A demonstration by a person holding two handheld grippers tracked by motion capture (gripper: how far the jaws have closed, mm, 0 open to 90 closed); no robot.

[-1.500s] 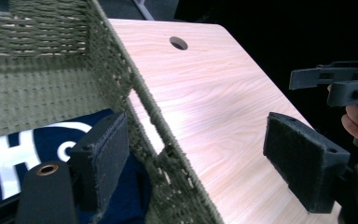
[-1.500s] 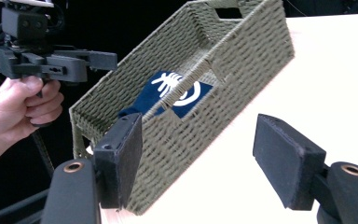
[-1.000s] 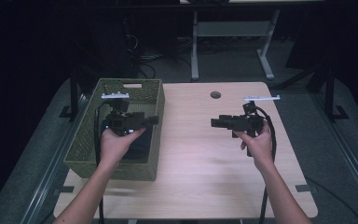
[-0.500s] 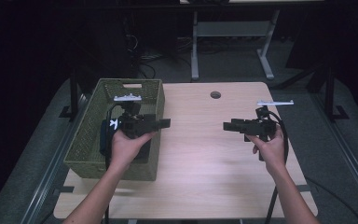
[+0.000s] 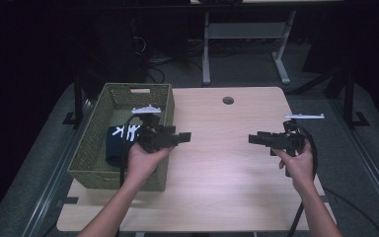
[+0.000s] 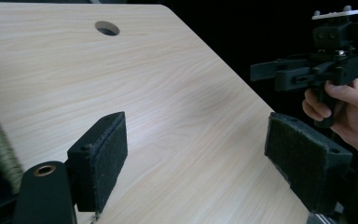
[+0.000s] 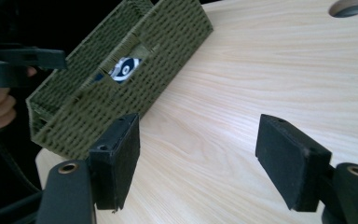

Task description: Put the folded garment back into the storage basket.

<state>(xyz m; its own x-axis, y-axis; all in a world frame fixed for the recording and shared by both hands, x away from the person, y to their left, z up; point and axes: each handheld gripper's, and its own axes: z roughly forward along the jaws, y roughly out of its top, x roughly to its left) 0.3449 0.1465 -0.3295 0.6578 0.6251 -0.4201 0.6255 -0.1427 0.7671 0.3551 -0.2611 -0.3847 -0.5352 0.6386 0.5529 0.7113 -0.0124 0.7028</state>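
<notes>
My left gripper (image 5: 185, 137) hovers over the right wall of an olive woven basket (image 5: 91, 140) and points right across the table. Its jaws (image 6: 196, 127) stand open with only bare wood between the pads. My right gripper (image 5: 253, 139) floats above the table's right part and points left, facing the other one. It is open too (image 7: 198, 126), with nothing between its pads. A dark blue item with white markings (image 5: 117, 143) lies inside the basket and peeks through the handle slot (image 7: 123, 70). Each gripper view catches the other gripper: the right one (image 6: 263, 71), the left one (image 7: 51, 58).
The light wooden table (image 5: 217, 168) has a round cable hole (image 5: 228, 100) near its far edge. The basket takes up the left side. A desk frame and cables stand on the dark floor beyond the table. Dark floor surrounds the table.
Both hands have drifted right and toward the near edge. The left gripper has moved from over the basket's middle to its right wall. Both pairs of jaws stay open.
</notes>
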